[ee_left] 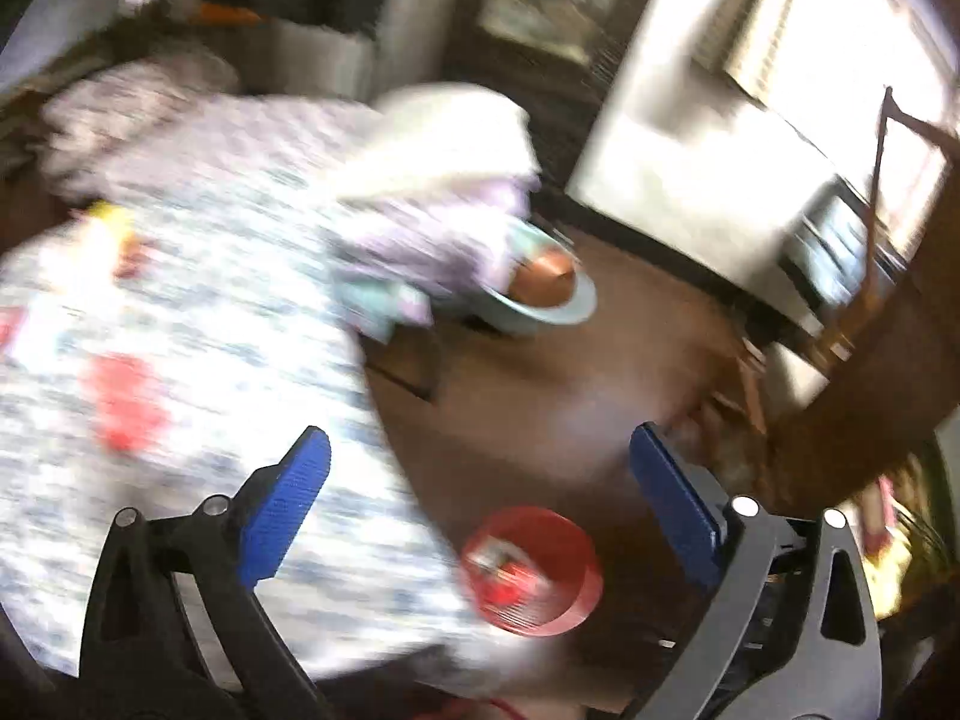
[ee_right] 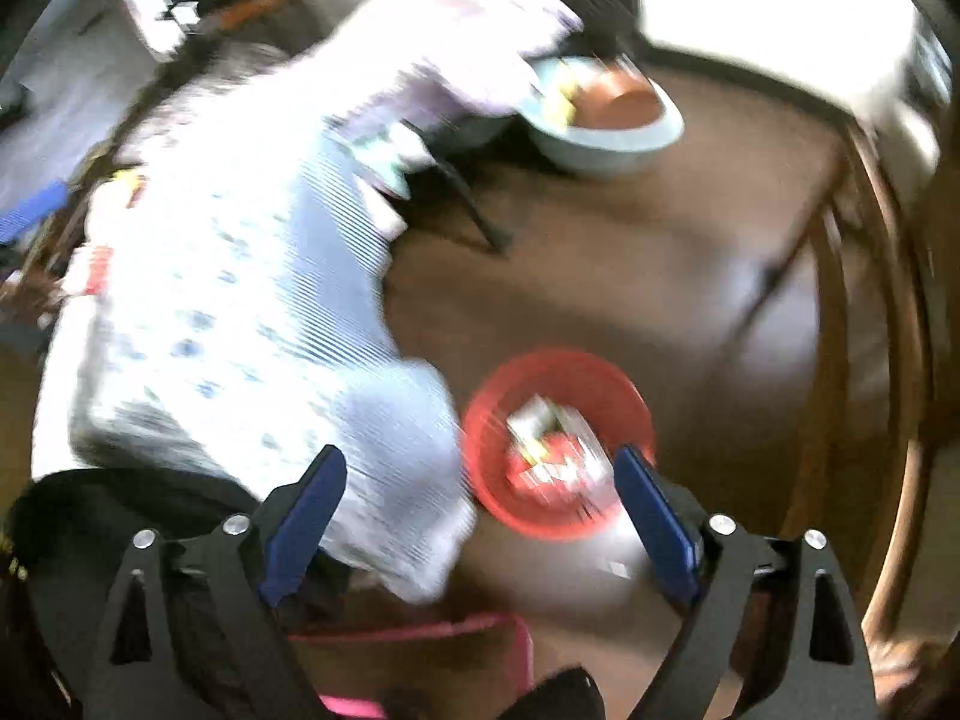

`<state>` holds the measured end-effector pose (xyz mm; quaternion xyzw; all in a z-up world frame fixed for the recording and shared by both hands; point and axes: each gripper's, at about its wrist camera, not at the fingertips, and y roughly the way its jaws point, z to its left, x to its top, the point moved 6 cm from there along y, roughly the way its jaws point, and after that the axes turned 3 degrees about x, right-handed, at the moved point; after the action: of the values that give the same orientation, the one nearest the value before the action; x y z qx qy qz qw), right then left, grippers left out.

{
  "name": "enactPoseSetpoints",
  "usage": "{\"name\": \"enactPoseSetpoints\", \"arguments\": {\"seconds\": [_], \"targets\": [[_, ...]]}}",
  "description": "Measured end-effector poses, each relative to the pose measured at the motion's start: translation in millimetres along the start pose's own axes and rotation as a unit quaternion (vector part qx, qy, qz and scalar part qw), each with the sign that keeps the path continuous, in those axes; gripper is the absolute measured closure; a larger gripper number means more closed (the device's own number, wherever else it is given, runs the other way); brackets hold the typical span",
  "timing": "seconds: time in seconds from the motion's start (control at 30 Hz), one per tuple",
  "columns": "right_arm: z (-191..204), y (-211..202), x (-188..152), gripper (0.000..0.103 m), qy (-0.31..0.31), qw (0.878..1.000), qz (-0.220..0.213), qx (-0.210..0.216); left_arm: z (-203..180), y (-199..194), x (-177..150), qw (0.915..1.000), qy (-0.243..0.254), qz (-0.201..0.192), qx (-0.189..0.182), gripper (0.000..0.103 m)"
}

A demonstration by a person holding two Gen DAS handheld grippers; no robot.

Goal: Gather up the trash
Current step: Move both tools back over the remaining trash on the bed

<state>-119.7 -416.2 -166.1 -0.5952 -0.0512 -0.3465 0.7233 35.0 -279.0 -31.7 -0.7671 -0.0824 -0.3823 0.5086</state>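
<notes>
Some wrappers already lie in the red bowl (ee_right: 558,438) on the bench (ee_right: 660,276), more litter waits on the patterned cloth (ee_left: 198,312), and both the left tool (ee_left: 480,498) and the right tool (ee_right: 480,510) gape empty.

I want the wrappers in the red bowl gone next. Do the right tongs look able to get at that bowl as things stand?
Probably yes. The right tongs are open and empty, the red bowl sits just ahead by one finger, and nothing covers it. The patterned cloth lies beside it, apparently clear.

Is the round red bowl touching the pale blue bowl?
Apart. The right wrist view shows bare brown table between the red bowl and pale blue bowl.
</notes>
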Motion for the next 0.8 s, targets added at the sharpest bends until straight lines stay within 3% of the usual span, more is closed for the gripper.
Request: {"name": "enactPoseSetpoints", "arguments": {"seconds": [0.17, 0.3, 0.33, 0.47, 0.57, 0.67, 0.8], "targets": [[100.9, -8.7, 41.1, 0.010, -0.081, 0.995, -0.027, 0.059, 127.0, -36.3, 14.6, 0.9903, -0.056, -0.040, 0.121, 0.007], [197.5, 8.3, 70.6, 0.006, -0.137, 0.985, -0.034, 0.095, 225.4, -55.3, 24.5, 0.9687, -0.087, -0.054, 0.226, 0.007], [221.9, 16.4, 80.8, 0.006, -0.143, 0.984, -0.035, 0.104, 240.2, -58.3, 25.9, 0.9655, -0.096, -0.057, 0.235, 0.007], [300.1, 49.2, 121.8, 0.006, -0.150, 0.979, -0.052, 0.128, 299.2, -61.6, 28.0, 0.9559, -0.157, -0.067, 0.239, 0.007], [335.2, 65.1, 133.4, 0.006, -0.156, 0.976, -0.072, 0.131, 324.3, -65.8, 16.1, 0.9519, -0.175, -0.071, 0.241, 0.007], [341.2, 77.0, 123.1, 0.006, -0.173, 0.975, -0.075, 0.118, 337.7, -64.1, 9.3, 0.9549, -0.187, -0.057, 0.223, 0.007], [336.4, 93.9, 116.8, 0.006, -0.167, 0.979, -0.045, 0.109, 335.6, -75.1, 6.7, 0.9535, -0.207, -0.076, 0.206, 0.007]]}}
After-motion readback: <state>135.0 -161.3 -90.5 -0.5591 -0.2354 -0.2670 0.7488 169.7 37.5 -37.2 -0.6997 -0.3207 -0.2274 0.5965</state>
